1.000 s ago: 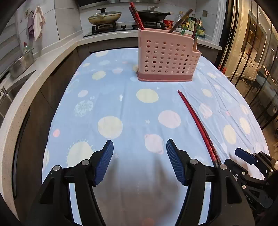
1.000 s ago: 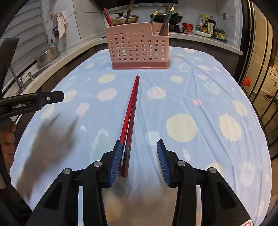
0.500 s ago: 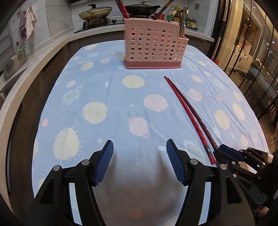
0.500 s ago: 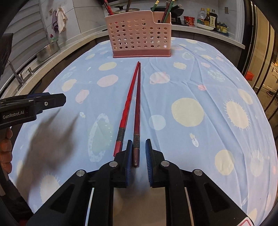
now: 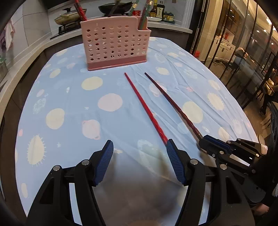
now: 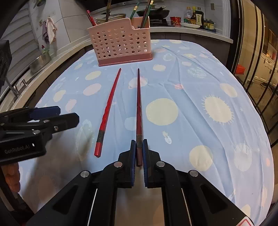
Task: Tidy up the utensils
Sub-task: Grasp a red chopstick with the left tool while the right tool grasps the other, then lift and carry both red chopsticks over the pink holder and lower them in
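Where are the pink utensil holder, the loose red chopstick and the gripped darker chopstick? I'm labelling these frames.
pink utensil holder (image 6: pixel 121 47): right wrist view, perforated front wall.
loose red chopstick (image 6: pixel 108 106): right wrist view, mid-shaft.
gripped darker chopstick (image 6: pixel 139 104): right wrist view, mid-shaft.

Black tool, ribbed blue pads

We see a kitchen. The surface wears a light blue cloth with pale circles, suns and planets. A pale curved counter wraps behind it, over dark cabinets. On it: a stove with a lidded pan and a black wok, sauce bottles, a sink at left. Grey tiled wall, towels hanging. Right side: dark-framed glass doors, warm lights beyond.
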{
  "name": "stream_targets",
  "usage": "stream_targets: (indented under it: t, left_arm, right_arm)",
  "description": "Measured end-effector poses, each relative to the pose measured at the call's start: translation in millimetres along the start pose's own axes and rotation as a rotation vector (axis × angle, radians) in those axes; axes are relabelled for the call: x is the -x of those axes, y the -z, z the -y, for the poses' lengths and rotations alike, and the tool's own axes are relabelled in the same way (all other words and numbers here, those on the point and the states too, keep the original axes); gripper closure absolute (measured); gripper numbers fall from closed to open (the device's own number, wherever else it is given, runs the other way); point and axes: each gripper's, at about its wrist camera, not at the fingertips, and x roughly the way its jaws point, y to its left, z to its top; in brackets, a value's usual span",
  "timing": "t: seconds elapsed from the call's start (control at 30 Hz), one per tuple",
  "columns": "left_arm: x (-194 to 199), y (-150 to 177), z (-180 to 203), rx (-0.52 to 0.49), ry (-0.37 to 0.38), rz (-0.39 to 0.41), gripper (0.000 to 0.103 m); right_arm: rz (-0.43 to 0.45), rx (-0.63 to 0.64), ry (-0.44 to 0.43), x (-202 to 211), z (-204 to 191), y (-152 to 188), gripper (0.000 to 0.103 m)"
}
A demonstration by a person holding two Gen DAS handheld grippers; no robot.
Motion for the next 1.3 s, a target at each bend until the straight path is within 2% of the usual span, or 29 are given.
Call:
stream_targets:
  t: [0.07,0.3,0.43,0.47,0.57,0.8,1.03,1.3]
  left_arm:
    - [-5,0,7,0.004,0.029,-0.013,0.043]
    - [-26,5,27,-0.026,0.025,-0.047,0.044]
    - [-32,13,29,-0.05,0.001,-0.059,0.064]
    - [-30,14,29,-0.062,-0.007,-0.057,0.073]
    - [-27,17,22,-0.048,0.006,-0.062,0.091]
    - [-9,24,-1,0.012,0.009,-0.055,0.096]
    - [34,8,-26,0.065,-0.028,0.063,0.096]
    - [88,-31,-50,0.072,-0.067,0.235,0.096]
  right_arm:
    - [0.003,-0.004,0.002,2,4,0,0.096]
    - [0.0,-0.021,0.007,7,18,4,0.096]
    - [0.004,-0.026,0.002,8,21,5,0.096]
    - [0.004,-0.026,-0.001,8,21,5,0.096]
    - [0.005,-0.026,-0.008,7,20,6,0.096]
    - [0.033,-0.018,-0.025,16,15,1,0.096]
    - [0.106,0.001,-0.042,39,7,-20,0.096]
    - [0.243,0.021,-0.088,80,0,-66,0.096]
